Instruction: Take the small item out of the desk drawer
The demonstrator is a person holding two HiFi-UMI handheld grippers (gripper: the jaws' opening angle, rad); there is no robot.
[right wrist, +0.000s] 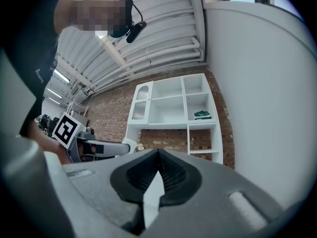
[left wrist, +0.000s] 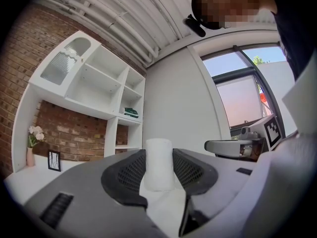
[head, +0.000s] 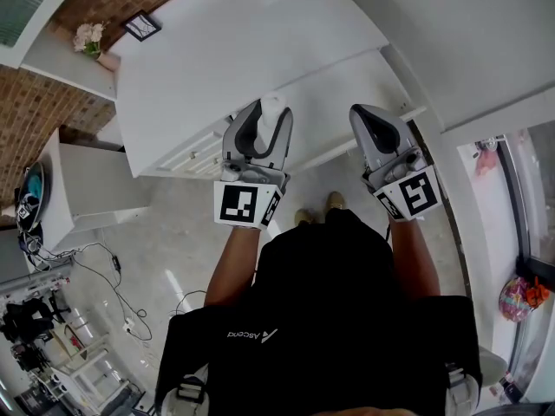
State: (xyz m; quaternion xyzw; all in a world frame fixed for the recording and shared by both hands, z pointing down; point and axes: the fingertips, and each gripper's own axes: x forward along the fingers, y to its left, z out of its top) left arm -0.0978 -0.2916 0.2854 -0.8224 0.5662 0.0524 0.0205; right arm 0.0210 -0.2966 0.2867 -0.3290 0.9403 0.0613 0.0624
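Observation:
In the head view both grippers are raised in front of the person's chest, over the near edge of the white desk (head: 217,59). My left gripper (head: 269,118) is shut on a small white cylinder (head: 273,105), which stands upright between the dark ribbed pads (left wrist: 132,170) in the left gripper view as the cylinder (left wrist: 158,165). My right gripper (head: 364,115) is to its right, apart from it, with its jaws closed together and nothing between them (right wrist: 157,156). Drawer fronts (head: 195,154) show under the desk's edge.
A flower vase (head: 89,39) and a small picture frame (head: 142,26) stand at the desk's far left. White wall shelves (left wrist: 99,83) hang over brick. A low white cabinet (head: 87,189) is left of the desk. Cables (head: 104,267) lie on the floor, and a window (left wrist: 247,98) is at the right.

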